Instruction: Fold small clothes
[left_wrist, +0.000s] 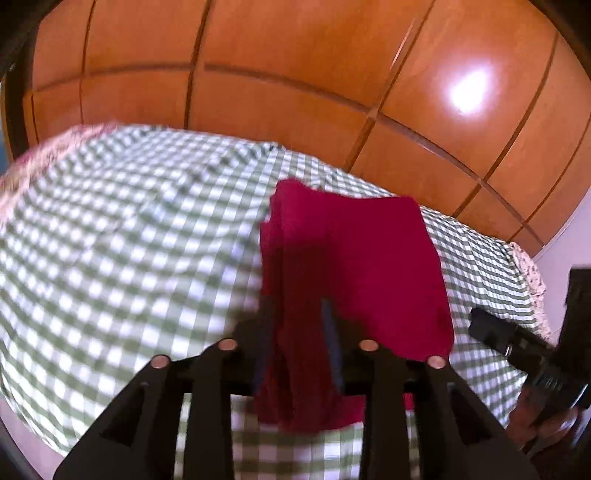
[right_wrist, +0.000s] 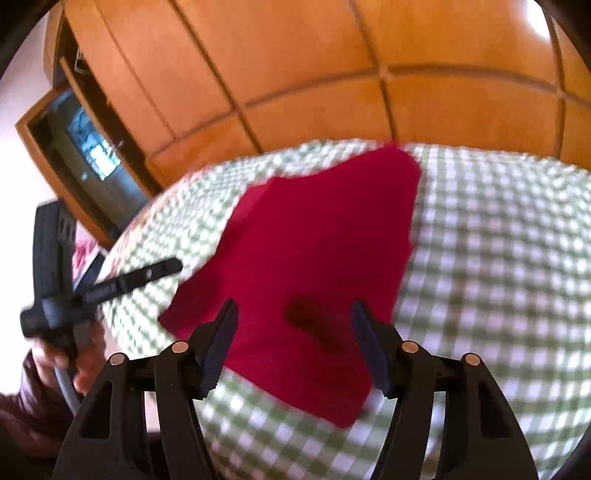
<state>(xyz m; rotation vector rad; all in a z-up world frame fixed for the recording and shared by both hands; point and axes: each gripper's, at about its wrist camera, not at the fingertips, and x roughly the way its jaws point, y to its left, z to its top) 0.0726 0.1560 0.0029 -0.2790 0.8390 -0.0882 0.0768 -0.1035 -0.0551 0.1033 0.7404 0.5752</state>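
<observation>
- The left gripper (left_wrist: 297, 334), black with dark blue finger pads, is clamped on a bunched fold of the crimson knit garment (left_wrist: 351, 269); cloth fills the narrow gap between its fingers and hangs below them.
- The right gripper (right_wrist: 295, 345), of the same build, stands wide apart with nothing between its fingers; the garment (right_wrist: 314, 266) lies flat beneath and ahead of it.
- In the right wrist view the other tool shows at the left edge, its thin black finger (right_wrist: 147, 277) bearing pale lettering too blurred to read. The hand below it is smeared.
- In the left wrist view the black tool at the lower right edge also carries marks that cannot be made out; it is cut off by the frame.
- The garment rests on a green-and-white checked bedspread (left_wrist: 129, 240), near the middle of the bed, with checked cloth showing on every side of it.
- A pink patterned trim (left_wrist: 48, 151) edges the bedspread's far left corner.
- Beyond the bed stands a glossy orange-brown panelled wooden wardrobe (left_wrist: 295, 74).
- An open wardrobe door (right_wrist: 81, 147) shows at left, its contents unclear.
</observation>
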